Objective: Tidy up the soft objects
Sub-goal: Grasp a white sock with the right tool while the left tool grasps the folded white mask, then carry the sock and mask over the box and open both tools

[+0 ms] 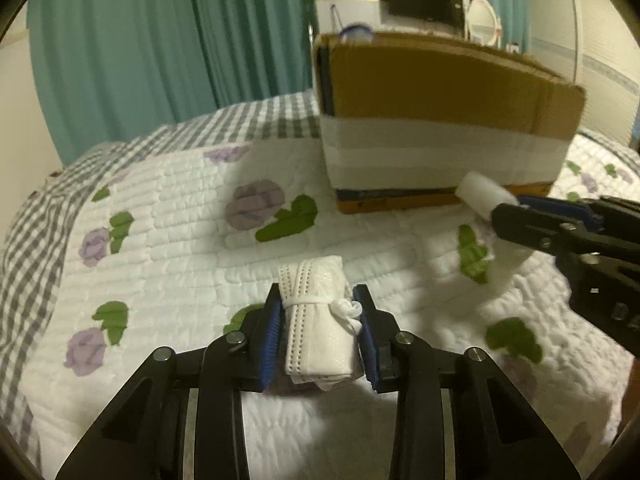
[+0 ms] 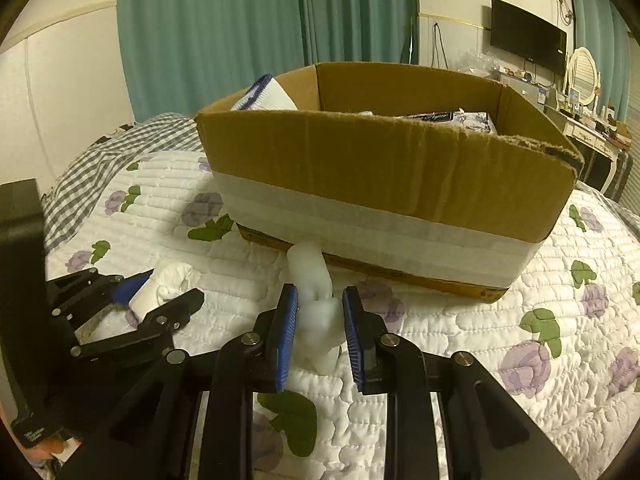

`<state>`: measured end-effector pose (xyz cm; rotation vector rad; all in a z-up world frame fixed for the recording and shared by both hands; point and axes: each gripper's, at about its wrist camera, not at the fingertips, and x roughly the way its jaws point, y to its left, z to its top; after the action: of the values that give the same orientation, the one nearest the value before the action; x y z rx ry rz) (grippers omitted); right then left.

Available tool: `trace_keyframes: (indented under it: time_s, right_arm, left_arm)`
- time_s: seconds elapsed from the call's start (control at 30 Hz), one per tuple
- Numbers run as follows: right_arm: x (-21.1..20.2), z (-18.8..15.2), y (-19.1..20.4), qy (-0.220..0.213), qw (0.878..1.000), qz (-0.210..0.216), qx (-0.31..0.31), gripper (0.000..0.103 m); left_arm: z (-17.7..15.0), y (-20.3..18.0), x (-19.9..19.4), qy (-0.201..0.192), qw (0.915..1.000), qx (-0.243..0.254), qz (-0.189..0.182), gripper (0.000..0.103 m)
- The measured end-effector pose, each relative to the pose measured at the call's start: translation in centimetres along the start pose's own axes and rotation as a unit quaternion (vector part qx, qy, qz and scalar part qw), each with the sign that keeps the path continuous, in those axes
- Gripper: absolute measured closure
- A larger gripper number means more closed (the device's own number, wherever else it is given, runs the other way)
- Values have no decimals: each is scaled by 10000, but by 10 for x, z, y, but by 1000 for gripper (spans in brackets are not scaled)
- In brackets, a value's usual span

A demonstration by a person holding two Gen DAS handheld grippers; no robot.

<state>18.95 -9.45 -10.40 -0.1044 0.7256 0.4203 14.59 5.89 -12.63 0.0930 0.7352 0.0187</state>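
Teal curtains (image 2: pixel 248 20) hang behind the bed where we work. On its floral quilt (image 1: pixel 168 240) stands an open cardboard box (image 2: pixel 380 152) banded with white tape; we see a blue-and-white rolled item (image 2: pixel 262 96) and printed packets (image 2: pixel 452 118) inside, their print unreadable. Our left gripper (image 1: pixel 318 320) pinches a tied white cloth bundle (image 1: pixel 316 320) between its fingers; our right gripper (image 2: pixel 318 326) pinches a white foam-like roll (image 2: pixel 316 304) against the box.

Right gripper (image 2: pixel 318 312): jaws closed on a white foam piece (image 2: pixel 316 300) above the quilted bed (image 2: pixel 460 344). Directly ahead — an open cardboard box (image 2: pixel 380 160) banded with white tape, items inside. At left, the left gripper (image 2: pixel 160 296) clamps a white cloth bundle (image 2: pixel 168 284).
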Motion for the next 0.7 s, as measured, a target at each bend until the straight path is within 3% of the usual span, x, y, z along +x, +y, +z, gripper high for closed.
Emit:
trace_keyframes:
  time_s: [0.2, 0.47, 0.7]
  right_arm:
    - [-22, 0, -3, -106, 9999, -14, 12, 80]
    - [-86, 7, -8, -468, 9988, -61, 97, 80]
    - [-143, 35, -4, -873, 9961, -85, -23, 80]
  left_arm:
    - [8, -5, -46, -255, 9995, -83, -174, 70]
    - [28, -20, -98, -498, 9983, 42, -313, 70]
    - [58, -32, -149, -1052, 9934, 105, -452, 70]
